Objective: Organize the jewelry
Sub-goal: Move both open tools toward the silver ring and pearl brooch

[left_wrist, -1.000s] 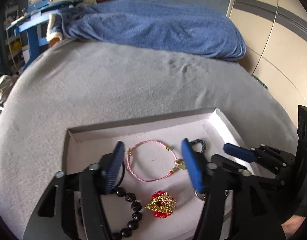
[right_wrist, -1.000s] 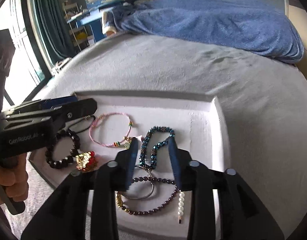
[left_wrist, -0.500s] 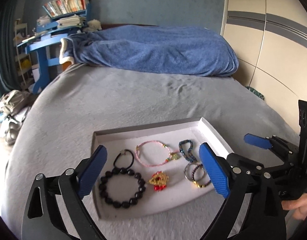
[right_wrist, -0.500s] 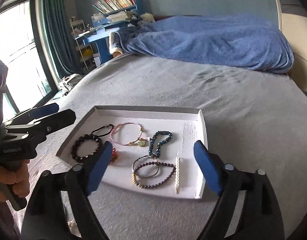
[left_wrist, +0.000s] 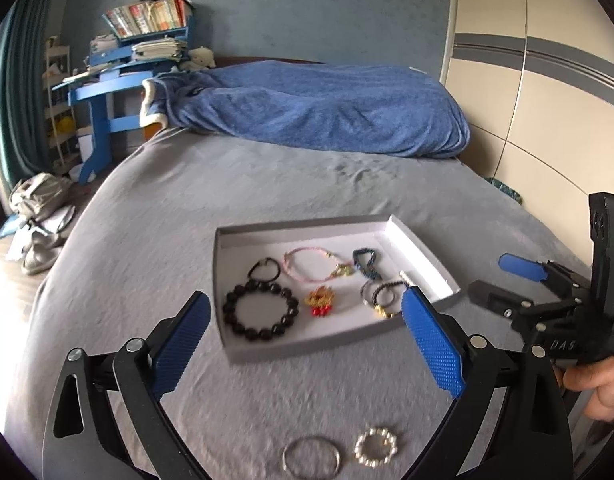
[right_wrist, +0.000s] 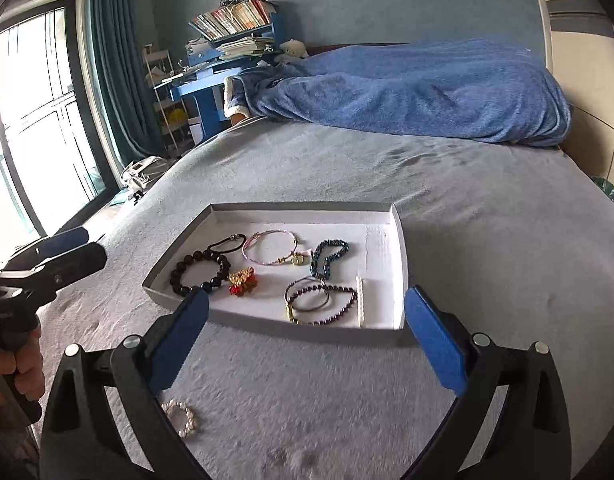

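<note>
Jewelry lot, partly sorted, on grey bed cover.

Tray [right_wrist: 399, 240]: shallow white card box, lying ahead of both grippers, beyond their fingertips. Contents: black bead bracelet [right_wrist: 199, 272], black cord loop [right_wrist: 227, 241], pink cord bangle [right_wrist: 271, 252], gold-and-red charm [right_wrist: 243, 280], blue bead bracelet [right_wrist: 327, 258], purple bead strand [right_wrist: 327, 304] overlapping a thin metal ring, pearl bar [right_wrist: 359, 300] along the right-hand wall.

Loose items, outside the tray: silver hoop [left_wrist: 311, 458] and pearl bracelet [left_wrist: 375, 447], side by side on the cover, close under the left gripper [left_wrist: 303, 336], nearer than its pads. From the right gripper [right_wrist: 307, 332] the pearl bracelet lies low and to its left, part hidden behind the left finger.

Tool state: left gripper spread wide, nothing between the pads. Right gripper's jaws opening, nearly full width, nothing between them.

Handling, judged: both loose pieces are light. The hoop looks stiff, thin and smooth, likely to slip or flip; take it across the rim at one side, pads pressing into the soft cover to get under it. The pearl bracelet is probably strung on elastic, limp, and will sag; pinch a short run of beads, not the whole ring. The plush cover yields, which helps a low approach.
</note>
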A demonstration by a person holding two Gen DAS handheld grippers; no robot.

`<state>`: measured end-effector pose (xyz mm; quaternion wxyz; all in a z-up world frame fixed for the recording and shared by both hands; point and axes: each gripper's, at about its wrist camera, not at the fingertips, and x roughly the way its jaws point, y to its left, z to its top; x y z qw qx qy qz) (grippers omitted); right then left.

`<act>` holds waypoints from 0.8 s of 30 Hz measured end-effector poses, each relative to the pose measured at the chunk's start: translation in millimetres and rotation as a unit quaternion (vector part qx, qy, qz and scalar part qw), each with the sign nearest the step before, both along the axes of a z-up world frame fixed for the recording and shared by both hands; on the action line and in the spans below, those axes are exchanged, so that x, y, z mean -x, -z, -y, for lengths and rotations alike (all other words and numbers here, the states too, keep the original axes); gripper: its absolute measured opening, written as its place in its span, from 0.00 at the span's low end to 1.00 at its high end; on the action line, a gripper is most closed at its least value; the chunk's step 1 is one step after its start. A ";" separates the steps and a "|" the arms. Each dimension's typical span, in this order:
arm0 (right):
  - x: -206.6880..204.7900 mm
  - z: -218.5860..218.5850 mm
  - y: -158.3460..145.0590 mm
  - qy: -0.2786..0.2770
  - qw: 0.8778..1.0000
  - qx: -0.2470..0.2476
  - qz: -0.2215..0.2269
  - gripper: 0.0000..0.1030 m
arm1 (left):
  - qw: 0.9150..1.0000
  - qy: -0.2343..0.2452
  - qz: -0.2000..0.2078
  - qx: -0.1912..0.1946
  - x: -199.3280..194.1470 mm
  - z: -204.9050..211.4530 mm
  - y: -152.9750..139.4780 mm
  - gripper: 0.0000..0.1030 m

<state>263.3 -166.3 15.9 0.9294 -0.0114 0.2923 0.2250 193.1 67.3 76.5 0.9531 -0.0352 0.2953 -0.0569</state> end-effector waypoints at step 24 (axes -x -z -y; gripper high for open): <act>77.1 5.3 66.7 0.004 0.999 -0.010 -0.049 0.95 | 0.999 -0.013 -0.046 -0.002 87.7 -32.3 76.7 0.93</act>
